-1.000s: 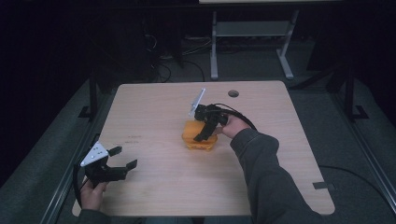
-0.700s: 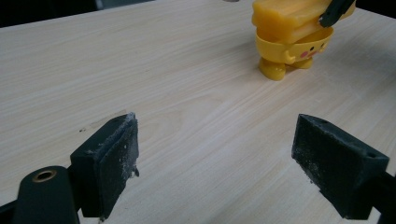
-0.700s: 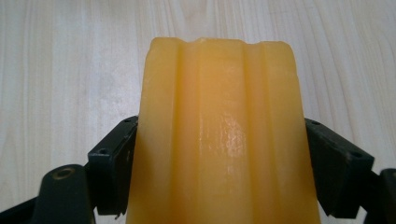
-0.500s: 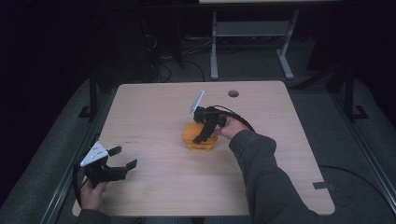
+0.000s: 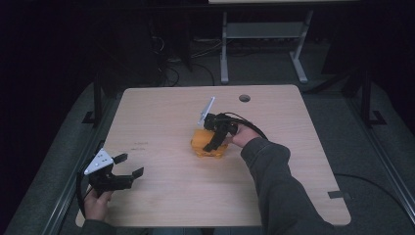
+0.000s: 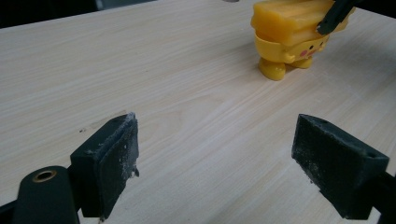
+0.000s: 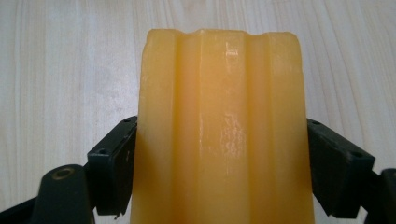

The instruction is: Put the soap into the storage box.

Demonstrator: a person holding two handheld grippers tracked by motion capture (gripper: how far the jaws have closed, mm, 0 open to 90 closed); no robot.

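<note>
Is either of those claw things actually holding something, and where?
The right gripper clamps the yellow toy by the two sides of its ridged top; the left gripper holds nothing.

Left tongs agape, low near the table edge; right tongs clamped, forearm outstretched

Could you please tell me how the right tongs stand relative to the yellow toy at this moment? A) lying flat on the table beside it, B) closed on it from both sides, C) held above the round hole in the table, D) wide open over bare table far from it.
B: in the right gripper view the right tongs have a jaw against each side of the yellow toy.
</note>
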